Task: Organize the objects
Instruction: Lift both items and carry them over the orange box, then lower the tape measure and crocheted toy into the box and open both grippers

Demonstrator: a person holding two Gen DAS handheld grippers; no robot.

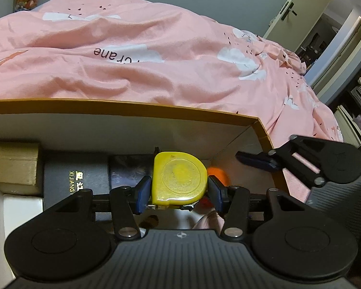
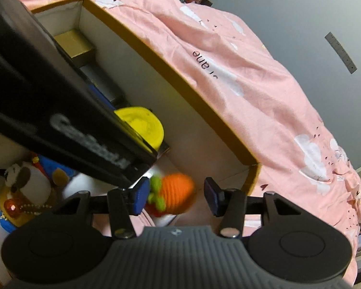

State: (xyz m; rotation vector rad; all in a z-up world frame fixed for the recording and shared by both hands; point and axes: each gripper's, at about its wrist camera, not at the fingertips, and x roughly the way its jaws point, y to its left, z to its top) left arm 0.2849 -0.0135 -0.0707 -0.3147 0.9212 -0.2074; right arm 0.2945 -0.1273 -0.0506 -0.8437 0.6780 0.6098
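My left gripper (image 1: 179, 190) is shut on a yellow tape measure (image 1: 179, 179) and holds it inside an open cardboard box (image 1: 132, 107) with white inner walls. The tape measure also shows in the right wrist view (image 2: 144, 125), partly hidden by the left gripper's black body. My right gripper (image 2: 175, 196) is open above the box's right end, its pads on either side of an orange knitted carrot (image 2: 175, 190) lying below. The carrot shows orange behind the tape measure in the left wrist view (image 1: 216, 173). The right gripper's fingers (image 1: 255, 160) reach in from the right.
In the box lie a gold carton (image 1: 14, 166), a dark box with gold lettering (image 1: 77, 180), a white box (image 1: 21, 207) and a plush toy with a bead chain (image 2: 26, 187). A pink quilt (image 1: 156, 55) covers the bed behind. An open door (image 1: 325, 24) is far right.
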